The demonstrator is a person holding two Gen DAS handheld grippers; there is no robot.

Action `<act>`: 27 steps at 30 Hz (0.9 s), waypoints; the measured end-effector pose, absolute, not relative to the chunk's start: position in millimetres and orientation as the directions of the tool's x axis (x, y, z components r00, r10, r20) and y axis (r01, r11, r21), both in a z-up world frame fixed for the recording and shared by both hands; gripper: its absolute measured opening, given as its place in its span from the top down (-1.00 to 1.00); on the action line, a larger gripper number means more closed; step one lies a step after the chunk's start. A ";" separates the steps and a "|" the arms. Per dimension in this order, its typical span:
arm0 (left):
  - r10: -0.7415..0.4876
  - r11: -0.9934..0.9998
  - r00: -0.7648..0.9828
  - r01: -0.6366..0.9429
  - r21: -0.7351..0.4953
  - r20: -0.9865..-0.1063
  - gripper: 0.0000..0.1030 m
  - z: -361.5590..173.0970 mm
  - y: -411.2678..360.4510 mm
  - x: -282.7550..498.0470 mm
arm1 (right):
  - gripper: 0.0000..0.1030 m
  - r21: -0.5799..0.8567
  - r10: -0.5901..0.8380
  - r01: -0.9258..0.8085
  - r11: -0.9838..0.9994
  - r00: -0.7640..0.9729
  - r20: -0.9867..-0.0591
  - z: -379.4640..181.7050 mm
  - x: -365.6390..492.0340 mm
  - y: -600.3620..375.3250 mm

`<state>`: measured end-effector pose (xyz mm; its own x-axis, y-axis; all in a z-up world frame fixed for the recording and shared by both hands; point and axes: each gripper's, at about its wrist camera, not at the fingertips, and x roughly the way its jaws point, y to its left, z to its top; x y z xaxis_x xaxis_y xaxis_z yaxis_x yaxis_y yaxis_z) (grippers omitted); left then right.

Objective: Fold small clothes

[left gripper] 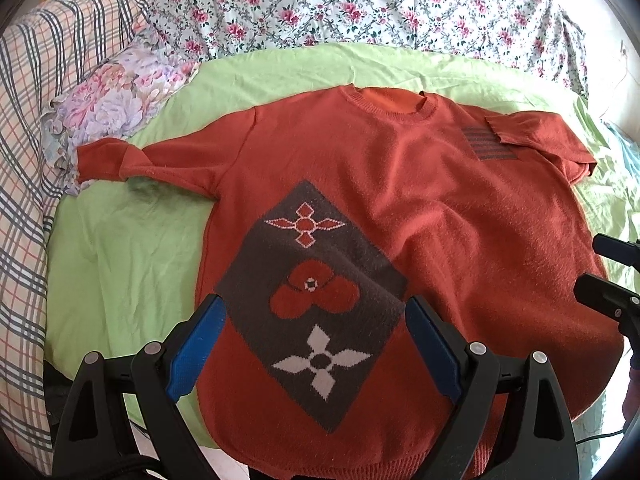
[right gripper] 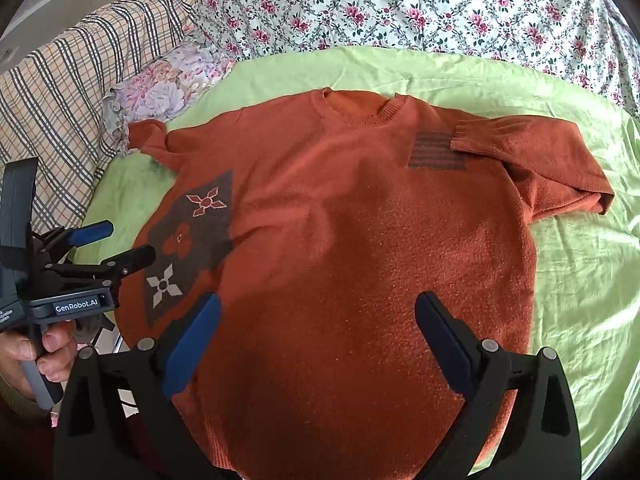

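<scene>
Nearest, the left tongs (left gripper: pixel 312 344) are seen spread wide over the lower front of the orange sweater (left gripper: pixel 400 208), with nothing gripped; the right tongs (right gripper: pixel 316 344) are likewise held wide apart and empty above the hem. Only in the right wrist view is the hand (right gripper: pixel 28 356) on the left tool shown, at 8 o'clock. The sweater is laid flat, front up, on the green sheet (left gripper: pixel 120 264) of the bed. Its brown diamond patch (left gripper: pixel 316 292) is centred in the left view but pushed to 9 o'clock in the right. Toward 2 o'clock, one sleeve (right gripper: pixel 532 160) is folded across a striped patch (right gripper: pixel 436 150). Farthest, a floral quilt (right gripper: pixel 400 4) and a plaid blanket (left gripper: pixel 36 120) are seen.
</scene>
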<state>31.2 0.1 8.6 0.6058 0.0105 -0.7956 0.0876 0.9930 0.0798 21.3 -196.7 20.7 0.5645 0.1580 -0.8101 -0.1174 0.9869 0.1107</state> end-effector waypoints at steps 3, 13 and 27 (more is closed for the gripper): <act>-0.002 0.993 0.596 0.092 0.067 -0.803 -0.79 10.9 -0.6 34.4 | -0.89 0.097 0.147 -0.118 0.988 0.556 -0.818 19.3 24.5 -199.2; -0.010 0.992 0.581 0.106 0.063 -0.814 -0.79 15.8 -6.5 42.3 | -0.89 0.044 0.096 -0.113 0.993 0.510 -0.855 23.0 30.6 -202.8; -0.004 0.992 0.555 0.105 0.066 -0.832 -0.81 3.9 -4.6 53.6 | -0.89 0.088 0.128 -0.099 0.991 0.542 -0.831 19.5 36.7 -214.8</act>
<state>53.6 -4.6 3.9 0.5552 -0.0036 -0.8317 0.1049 0.9923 0.0657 36.7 -214.8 19.5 0.5419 0.1282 -0.8306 -0.0990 0.9912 0.0884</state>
